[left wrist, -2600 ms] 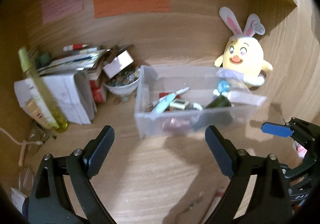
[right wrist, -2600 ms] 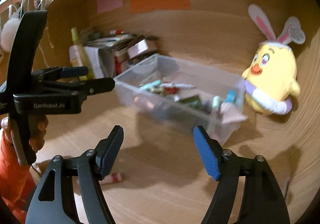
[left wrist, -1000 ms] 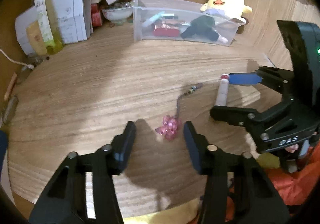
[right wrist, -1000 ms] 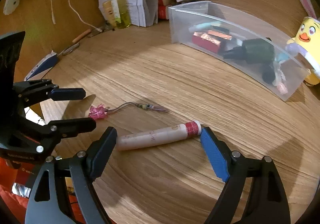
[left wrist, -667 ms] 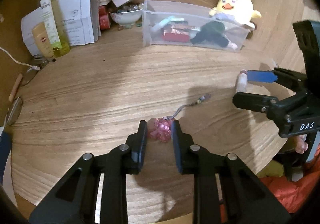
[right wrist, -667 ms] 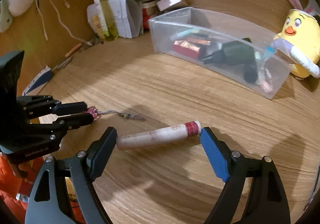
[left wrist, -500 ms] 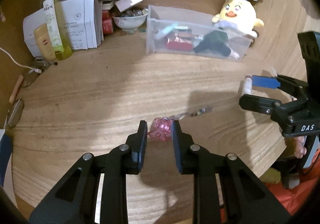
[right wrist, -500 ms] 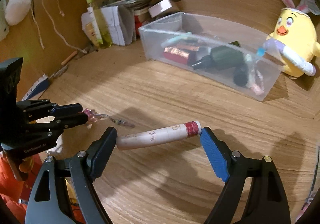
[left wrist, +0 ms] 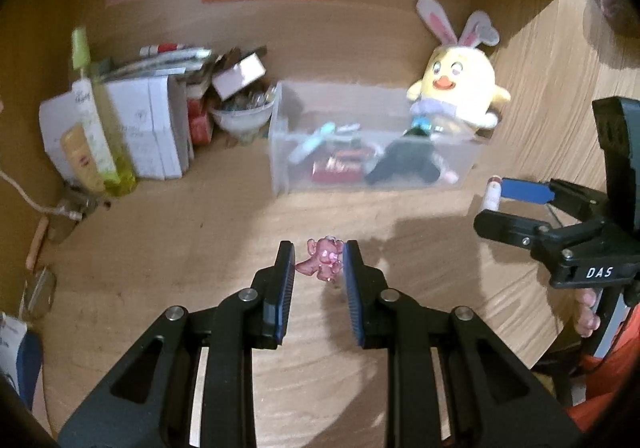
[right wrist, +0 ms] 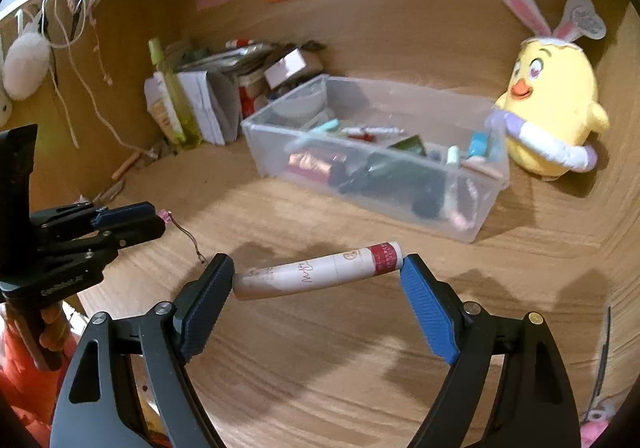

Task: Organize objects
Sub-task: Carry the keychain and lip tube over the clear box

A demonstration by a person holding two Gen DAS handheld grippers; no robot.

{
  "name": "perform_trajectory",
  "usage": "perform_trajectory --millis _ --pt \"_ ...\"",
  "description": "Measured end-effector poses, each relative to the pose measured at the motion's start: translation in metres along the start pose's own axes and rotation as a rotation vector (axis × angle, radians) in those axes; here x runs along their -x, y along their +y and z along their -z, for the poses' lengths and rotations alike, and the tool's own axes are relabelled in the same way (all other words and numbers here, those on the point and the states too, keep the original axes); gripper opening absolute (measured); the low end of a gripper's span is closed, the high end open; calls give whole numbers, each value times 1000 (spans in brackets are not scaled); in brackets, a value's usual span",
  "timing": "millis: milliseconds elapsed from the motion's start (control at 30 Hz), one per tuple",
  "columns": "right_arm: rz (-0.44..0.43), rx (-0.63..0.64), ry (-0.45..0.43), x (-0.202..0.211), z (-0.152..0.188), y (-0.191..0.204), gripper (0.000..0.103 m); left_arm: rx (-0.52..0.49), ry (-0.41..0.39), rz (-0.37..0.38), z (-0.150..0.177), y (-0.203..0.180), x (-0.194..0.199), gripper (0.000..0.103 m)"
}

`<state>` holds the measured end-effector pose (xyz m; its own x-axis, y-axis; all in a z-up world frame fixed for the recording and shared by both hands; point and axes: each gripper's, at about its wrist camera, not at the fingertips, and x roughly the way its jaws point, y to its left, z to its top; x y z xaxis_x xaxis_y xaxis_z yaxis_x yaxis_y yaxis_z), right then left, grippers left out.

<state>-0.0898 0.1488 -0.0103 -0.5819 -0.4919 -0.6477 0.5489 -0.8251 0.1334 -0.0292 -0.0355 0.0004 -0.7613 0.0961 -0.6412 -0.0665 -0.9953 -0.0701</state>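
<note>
Left gripper (left wrist: 319, 262): jaws nearly together, pinching a small pink charm (left wrist: 323, 259) between the pads, clear of the wooden desk (left wrist: 180, 248). From the right wrist view we see a thin cord (right wrist: 188, 238) trailing down from the charm. The log has the jaws closing within the last second; they now press on the charm.

Right gripper (right wrist: 318, 276): jaws wide, clamped end to end on a pale tube with a red band (right wrist: 320, 272). One pad bears on each end, and the tube hangs crosswise above the desk, red band to the right.

Progress, as we judge it: both loose items are lifted off the near desk, so the pick-up is done for this pair. The clear plastic bin (right wrist: 472, 232) sits at the far middle of the desk and already holds a teal pen, a dark bottle, a red-and-copper packet and other small bits. A yellow chick plush (right wrist: 556, 112) stands just right of the bin; a stack of white boxes (left wrist: 148, 128), a green spray bottle (left wrist: 92, 120) and a bowl of small items (left wrist: 240, 116) crowd the far left.

Left to do, in our reading: carry both items to the bin and let go over it. The far-left clutter looks unsorted; we cannot tell whether it counts. No other loose item shows on the near desk.
</note>
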Motion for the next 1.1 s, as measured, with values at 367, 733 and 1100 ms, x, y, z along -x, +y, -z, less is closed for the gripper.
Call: perform_trajectory --millis 367,733,1100 --pt "29 -20 -89 16 -24 -22 83 -24 -99 7 -38 -15 0 24" --pt "46 -18 -144 19 -48 -37 83 -22 -146 3 -78 -17 -10 24" --pt "81 -26 -172 11 -78 -51 83 25 -209 14 -121 -7 -13 24"
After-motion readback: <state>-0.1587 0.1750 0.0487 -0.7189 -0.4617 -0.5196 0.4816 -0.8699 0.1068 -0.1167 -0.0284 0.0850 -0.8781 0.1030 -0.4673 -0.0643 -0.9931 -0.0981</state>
